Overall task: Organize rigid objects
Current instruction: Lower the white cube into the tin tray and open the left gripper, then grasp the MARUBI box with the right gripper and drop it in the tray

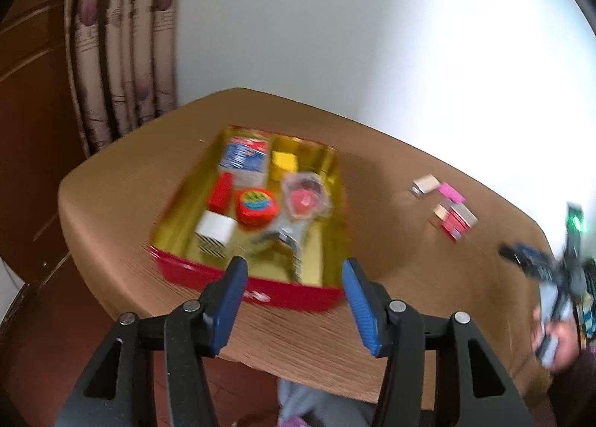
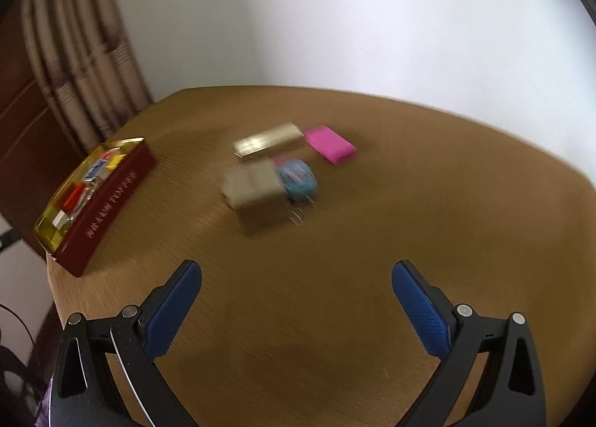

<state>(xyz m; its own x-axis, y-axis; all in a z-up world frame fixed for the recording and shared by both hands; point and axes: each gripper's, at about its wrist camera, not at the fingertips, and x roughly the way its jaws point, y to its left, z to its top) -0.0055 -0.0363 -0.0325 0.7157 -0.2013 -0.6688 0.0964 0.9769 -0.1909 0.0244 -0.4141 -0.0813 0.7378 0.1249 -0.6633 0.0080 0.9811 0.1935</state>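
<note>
On the worktop [image 2: 335, 278], loose small boxes [image 2: 257, 188] lie beside a pink block [image 2: 329, 144], well apart from the red tin [image 1: 290, 293]. Both the left claw [image 1: 294, 274] and right claw [image 2: 296, 278] gape empty. Boxes look light, stiff; pinch across flat sides

Both fisheye views are motion-blurred, most on the tin [image 1: 257, 293] and boxes [image 2: 257, 188]. White glare washes the wall [image 1: 409, 35] toward two o'clock. Edges curve and darken at nine o'clock.
</note>
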